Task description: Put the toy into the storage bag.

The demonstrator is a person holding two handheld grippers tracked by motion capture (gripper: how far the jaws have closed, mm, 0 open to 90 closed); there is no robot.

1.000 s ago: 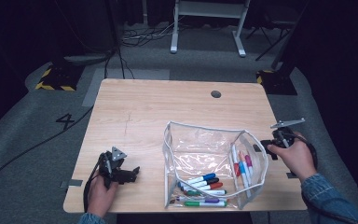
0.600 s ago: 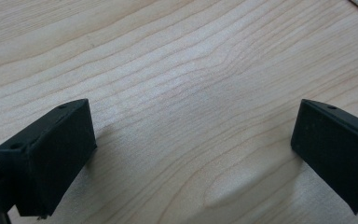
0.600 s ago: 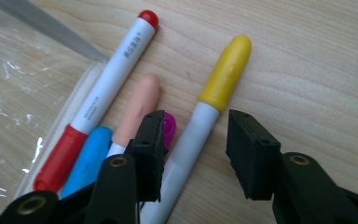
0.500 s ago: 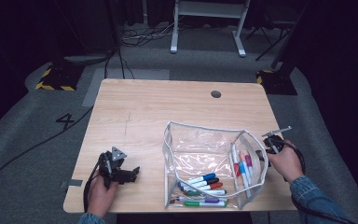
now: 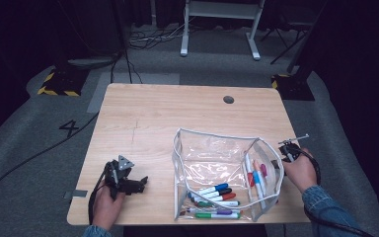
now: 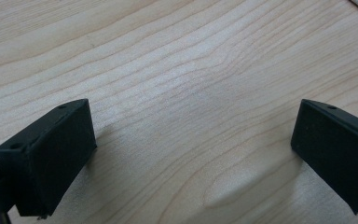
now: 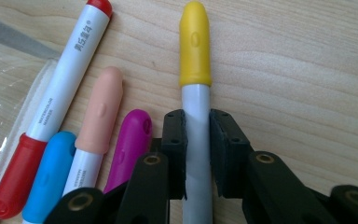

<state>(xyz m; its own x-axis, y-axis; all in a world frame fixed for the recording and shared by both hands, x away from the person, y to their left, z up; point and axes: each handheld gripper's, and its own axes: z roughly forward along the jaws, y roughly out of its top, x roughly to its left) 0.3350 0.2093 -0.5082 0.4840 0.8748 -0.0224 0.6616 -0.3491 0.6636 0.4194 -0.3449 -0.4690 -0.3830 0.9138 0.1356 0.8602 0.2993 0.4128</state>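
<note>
Landmark: a clear pouch [image 5: 225,170] with a white zip edge lay open on the near right part of the wooden tabletop [image 5: 168,118].
Right gripper: the right gripper [image 7: 197,140] sat at the pouch's right end, its jaws closed on the white barrel of a yellow-capped marker [image 7: 195,70] (the cap pointed away from the jaws, over bare wood).
Beside that marker: a magenta-capped marker [image 7: 131,144], a peach-capped marker [image 7: 100,119], a blue-capped marker [image 7: 51,172] and a red-capped marker [image 7: 56,107] lay side by side, toward the pouch's edge.
Pouch contents: more markers [image 5: 217,197] lay near the pouch's front, blue, black, red and green caps among them.
Left gripper: the left gripper [image 5: 128,180] rested on the tabletop well to the left of the pouch, held in the person's left hand [image 5: 106,202]; its jaws stood wide apart with nothing between them but wood grain.
Right hand: the right hand [image 5: 301,170] was just beyond the pouch's right end.
</note>
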